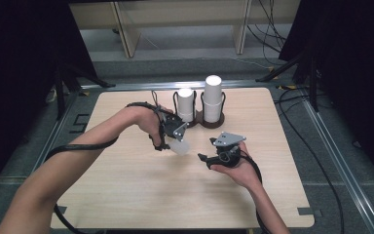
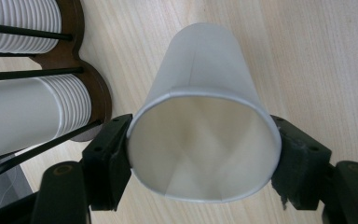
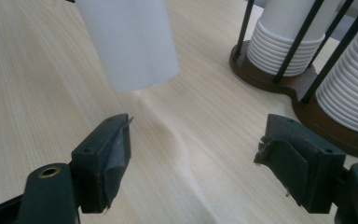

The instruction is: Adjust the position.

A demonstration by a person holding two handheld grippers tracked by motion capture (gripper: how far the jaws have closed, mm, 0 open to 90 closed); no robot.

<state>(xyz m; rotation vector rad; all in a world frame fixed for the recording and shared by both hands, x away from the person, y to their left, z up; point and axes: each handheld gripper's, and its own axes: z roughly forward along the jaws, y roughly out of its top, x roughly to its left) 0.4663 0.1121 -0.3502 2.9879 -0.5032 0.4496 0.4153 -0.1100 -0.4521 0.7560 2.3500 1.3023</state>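
Note:
My left gripper is shut on a white paper cup held above the middle of the wooden table, base pointing down and toward the right hand. In the left gripper view both pads squeeze the cup at its rim, bending the mouth into an oval that faces the camera. My right gripper is open, with nothing between its jaws, just right of the cup and pointing at it. In the right gripper view the cup hangs ahead at upper left, apart from the jaws.
A dark wooden holder with black wire posts stands at the back middle, carrying two stacks of white cups. It sits close behind the left hand. Cables trail from both grippers over the table's front edge.

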